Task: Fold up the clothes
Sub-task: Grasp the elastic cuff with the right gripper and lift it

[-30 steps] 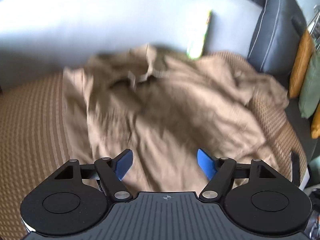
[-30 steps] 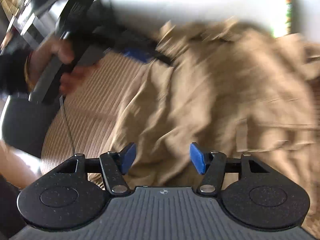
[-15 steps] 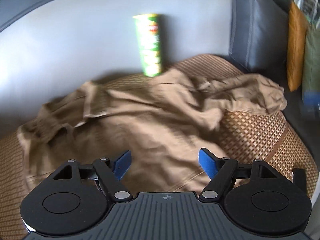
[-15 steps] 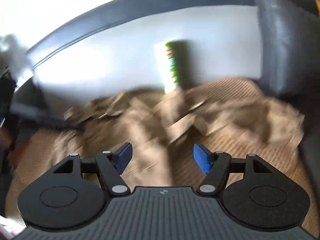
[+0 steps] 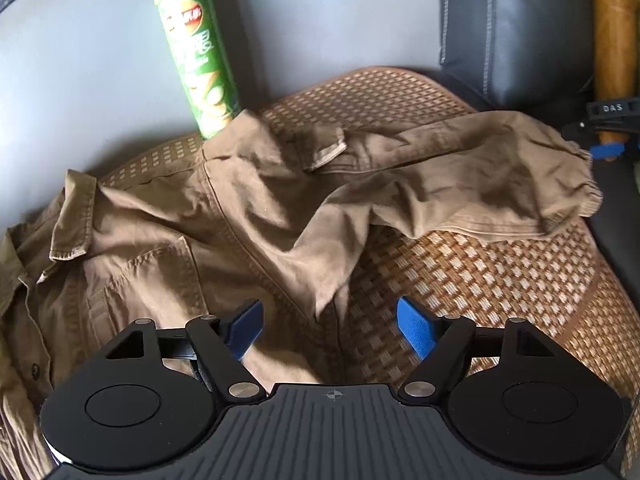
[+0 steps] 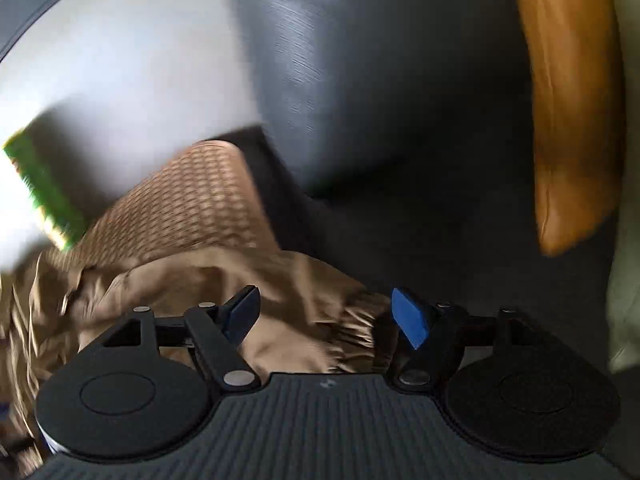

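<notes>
A crumpled tan shirt lies spread on a woven brown mat, its collar at the left and one sleeve stretched to the right, ending in a cuff. My left gripper hovers open just above the shirt's lower middle, nothing between its blue pads. The right wrist view is blurred: my right gripper is open over the sleeve end of the tan shirt at the mat's right edge. The right gripper's blue tip shows at the far right of the left wrist view.
A green chip can stands against the pale sofa back, touching the shirt's far edge. A dark grey cushion and an orange cushion sit to the right. The woven mat ends at the dark seat.
Both grippers swung to the right across the shirt. The right one went from the shirt's middle to the sleeve end near the cushions; the left one now faces the shirt's lower middle. Both stayed open.
</notes>
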The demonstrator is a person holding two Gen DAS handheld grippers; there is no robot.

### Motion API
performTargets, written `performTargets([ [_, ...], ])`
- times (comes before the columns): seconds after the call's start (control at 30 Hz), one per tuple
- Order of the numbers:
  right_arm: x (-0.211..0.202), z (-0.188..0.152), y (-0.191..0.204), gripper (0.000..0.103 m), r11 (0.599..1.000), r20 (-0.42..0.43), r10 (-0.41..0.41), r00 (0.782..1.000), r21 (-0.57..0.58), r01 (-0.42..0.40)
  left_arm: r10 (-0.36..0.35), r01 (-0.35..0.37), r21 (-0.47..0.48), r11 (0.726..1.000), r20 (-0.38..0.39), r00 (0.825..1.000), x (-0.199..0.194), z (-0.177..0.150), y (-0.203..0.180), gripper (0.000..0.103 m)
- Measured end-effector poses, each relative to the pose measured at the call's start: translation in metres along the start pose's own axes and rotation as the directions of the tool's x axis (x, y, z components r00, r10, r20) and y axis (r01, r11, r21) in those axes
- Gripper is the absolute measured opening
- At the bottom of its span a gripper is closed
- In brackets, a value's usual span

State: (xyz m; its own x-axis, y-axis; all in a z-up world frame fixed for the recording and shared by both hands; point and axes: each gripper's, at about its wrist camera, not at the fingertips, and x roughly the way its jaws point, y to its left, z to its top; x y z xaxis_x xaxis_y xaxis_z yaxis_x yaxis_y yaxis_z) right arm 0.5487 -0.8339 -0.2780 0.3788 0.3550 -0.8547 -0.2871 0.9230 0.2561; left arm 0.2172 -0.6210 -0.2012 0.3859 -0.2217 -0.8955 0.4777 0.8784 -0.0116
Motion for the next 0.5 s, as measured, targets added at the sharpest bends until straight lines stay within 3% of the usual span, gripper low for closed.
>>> performTargets([
  [0.1, 0.021, -0.007, -0.014, 0.079, 0.991, -0.044, 0.083, 0.996, 0.107, -0.078, 0.016, -0.016, -0.004, 1.000, -0.029, 0.999, 0.012, 0.004, -0.002, 0.084],
  [0.13, 0.027, -0.008, -0.014, 0.066, 0.989, -0.073, 0.103, 0.992, 0.116, -0.094, 0.021, -0.021, -0.003, 1.000, -0.037, 0.999, 0.016, 0.006, -0.003, 0.084],
  [0.17, 0.032, -0.009, -0.014, 0.043, 0.987, -0.103, 0.122, 0.987, 0.121, -0.109, 0.023, -0.023, -0.001, 1.000, -0.044, 0.999, 0.018, 0.007, -0.005, 0.084],
  [0.2, 0.031, -0.007, -0.014, 0.028, 0.986, -0.110, 0.137, 0.984, 0.113, -0.125, 0.024, -0.024, 0.002, 1.000, -0.048, 0.999, 0.020, 0.009, -0.006, 0.084],
  [0.33, -0.015, 0.023, -0.030, 0.028, 0.991, 0.093, 0.114, 0.989, 0.067, -0.120, 0.015, -0.014, 0.021, 1.000, -0.055, 0.998, 0.028, 0.016, -0.012, 0.084],
  [0.43, -0.031, 0.047, -0.042, 0.028, 0.998, 0.100, 0.057, 0.993, 0.001, -0.057, -0.004, 0.006, 0.026, 1.000, -0.069, 0.998, 0.035, 0.019, -0.017, 0.084],
  [0.5, -0.033, 0.046, -0.042, 0.028, 0.998, 0.098, 0.059, 0.993, -0.005, -0.059, -0.014, 0.016, 0.029, 0.999, -0.086, 0.996, 0.041, 0.020, -0.020, 0.084],
])
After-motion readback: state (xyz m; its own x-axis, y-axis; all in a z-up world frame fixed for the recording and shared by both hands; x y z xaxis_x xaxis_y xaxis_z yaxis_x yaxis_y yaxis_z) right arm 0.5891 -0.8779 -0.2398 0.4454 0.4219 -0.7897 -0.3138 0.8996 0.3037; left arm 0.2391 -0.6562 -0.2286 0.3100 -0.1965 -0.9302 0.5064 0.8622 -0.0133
